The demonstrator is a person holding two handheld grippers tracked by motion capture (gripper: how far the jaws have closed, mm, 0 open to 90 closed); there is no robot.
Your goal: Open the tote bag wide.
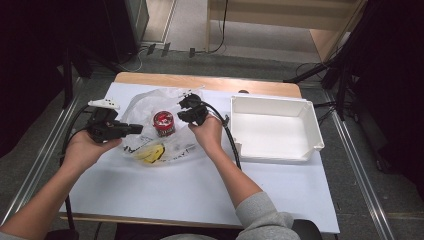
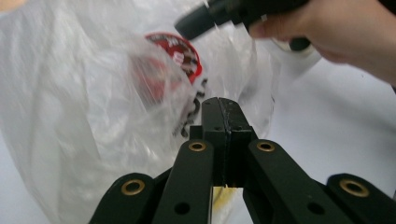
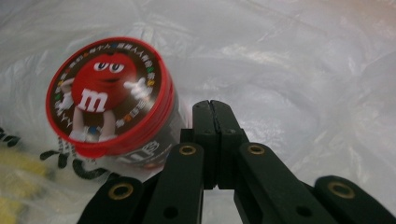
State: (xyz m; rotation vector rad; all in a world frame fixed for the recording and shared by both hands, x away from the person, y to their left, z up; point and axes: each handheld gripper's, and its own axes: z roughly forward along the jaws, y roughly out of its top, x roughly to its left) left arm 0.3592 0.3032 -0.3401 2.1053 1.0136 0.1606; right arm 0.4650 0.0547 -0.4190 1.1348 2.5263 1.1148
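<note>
High view: a clear plastic bag (image 1: pixel 160 125) is seen spread on the white table cover (image 1: pixel 200 190), left of the white bin (image 1: pixel 275 130); a red-lidded candy tub (image 1: pixel 163 123) stands inside the bag, with something yellow (image 1: pixel 151 153) just in front of the tub, blurred.
Left gripper (image 1: pixel 131 129): held left of the tub, jaws pressed together; bag film may be pinched at the tips, though this cannot be told for certain.
Right gripper (image 1: pixel 186 102): held just right of the tub, over the bag's far edge, jaws closed with nothing seen between them.
Risk: if the film is pulled up on one side alone, the tub could be tipped or rolled out, as it is judged to stand loose inside.
Second risk: thin film could be torn or slipped by closed tips.
Writing: a white "m" on a red cartoon candy figure is read on the tub lid (image 3: pixel 105 93); the ring text is too small. Black print on the bag is unreadable.
</note>
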